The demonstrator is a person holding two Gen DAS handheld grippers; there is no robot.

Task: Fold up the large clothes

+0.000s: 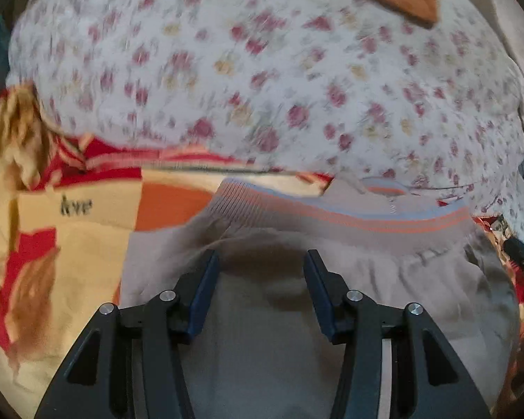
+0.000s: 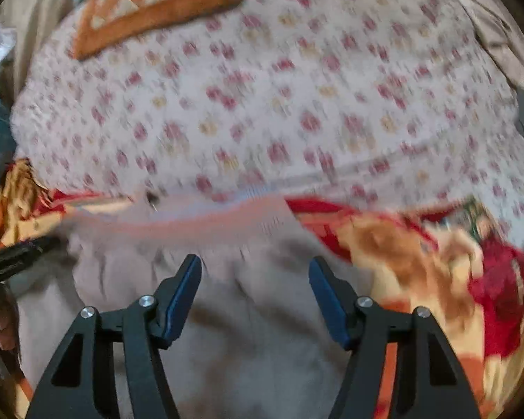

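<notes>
You are working in a home bedroom. A floral bedsheet (image 1: 262, 70), patterned blanket (image 1: 70, 244) and orange cushion (image 2: 157, 7) show it.

A floral sheet (image 1: 262, 70) — white with red and yellow blooms — covered the bed well ahead of both grippers, blurred in both views. Nearer, just beyond the fingertips and out to the sides, lay a red, orange and cream blanket (image 1: 70, 244) with a printed word on a cream patch. At the far end of the sheet rested an orange cushion (image 2: 157, 10) with pale triangles. Beige fabric (image 2: 489, 28) hung beyond the bed's far right corner — curtain or cover, unclear. Light was soft and even, indoor.
</notes>
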